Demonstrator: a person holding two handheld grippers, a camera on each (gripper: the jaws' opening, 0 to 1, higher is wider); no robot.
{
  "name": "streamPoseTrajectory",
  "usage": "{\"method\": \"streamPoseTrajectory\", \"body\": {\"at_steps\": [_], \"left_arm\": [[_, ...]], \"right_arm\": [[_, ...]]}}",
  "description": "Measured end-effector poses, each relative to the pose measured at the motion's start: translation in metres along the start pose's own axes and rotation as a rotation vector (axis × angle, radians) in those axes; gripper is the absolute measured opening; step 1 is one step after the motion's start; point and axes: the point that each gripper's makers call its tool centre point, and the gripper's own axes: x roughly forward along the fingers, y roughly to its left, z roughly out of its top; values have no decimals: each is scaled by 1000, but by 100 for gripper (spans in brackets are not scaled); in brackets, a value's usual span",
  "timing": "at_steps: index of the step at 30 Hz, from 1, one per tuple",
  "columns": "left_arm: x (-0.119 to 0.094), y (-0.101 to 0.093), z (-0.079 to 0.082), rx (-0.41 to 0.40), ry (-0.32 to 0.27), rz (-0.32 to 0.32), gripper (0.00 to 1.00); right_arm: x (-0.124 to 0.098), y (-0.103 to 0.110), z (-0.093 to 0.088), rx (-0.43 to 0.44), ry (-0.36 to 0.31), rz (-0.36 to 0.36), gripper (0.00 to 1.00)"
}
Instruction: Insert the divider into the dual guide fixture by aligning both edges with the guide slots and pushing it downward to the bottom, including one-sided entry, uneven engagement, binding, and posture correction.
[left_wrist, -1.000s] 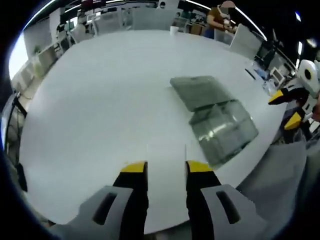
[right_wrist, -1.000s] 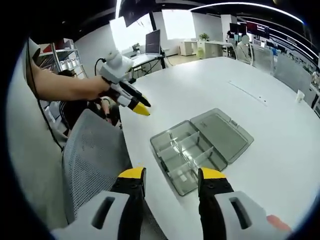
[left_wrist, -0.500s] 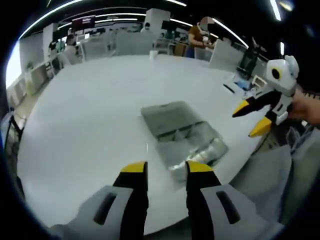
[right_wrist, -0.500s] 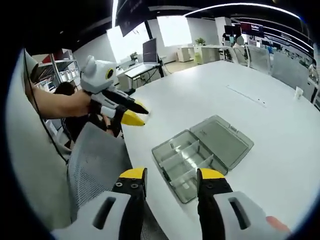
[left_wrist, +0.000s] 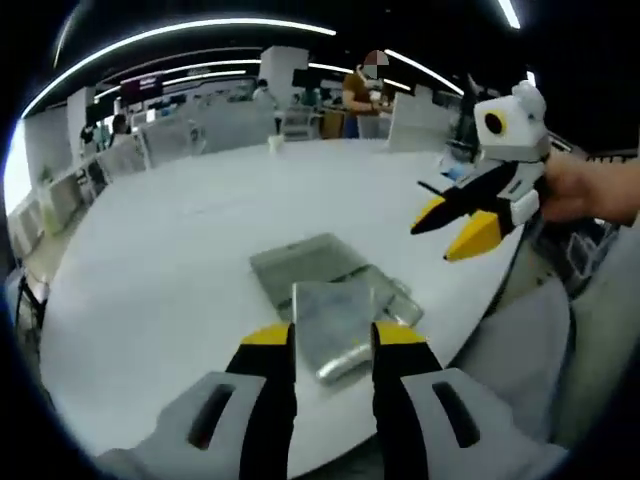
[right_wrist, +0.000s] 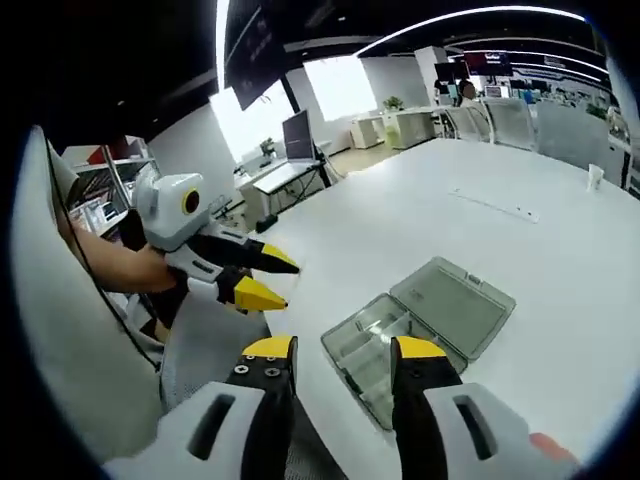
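The open box (right_wrist: 420, 325) lies near the white worktop's (right_wrist: 560, 270) edge, just ahead of both tools, left (left_wrist: 320, 335) and right (right_wrist: 332, 350), both spread and empty, above it.

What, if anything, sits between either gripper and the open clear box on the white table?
Nothing visible does. The open clear box lies alone on the white table, straight ahead of the right gripper and the left gripper. Both have open, empty jaws, with only air and bare tabletop before them.

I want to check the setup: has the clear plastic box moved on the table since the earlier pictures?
Cannot tell. The box shifts in both views, but so does the table, so the cameras moved.
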Motion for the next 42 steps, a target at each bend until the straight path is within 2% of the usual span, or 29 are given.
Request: {"method": "streamPoseTrajectory", "body": {"at_steps": [9,18,29,42], "left_arm": [[2,-14,6,30,-25,-29,25],[6,-28,16,51,-50,-56,25],[7,-33,26,74,-77,-66,25],[8,-36,28,124,-82,-63,25]], "right_arm": [[-2,9,15,45,-55,38,31],[-2,17,29,59,-80,64,28],[-1,21,33,60,-66,78,27],[6,30,36,90,-30,109,23]]}}
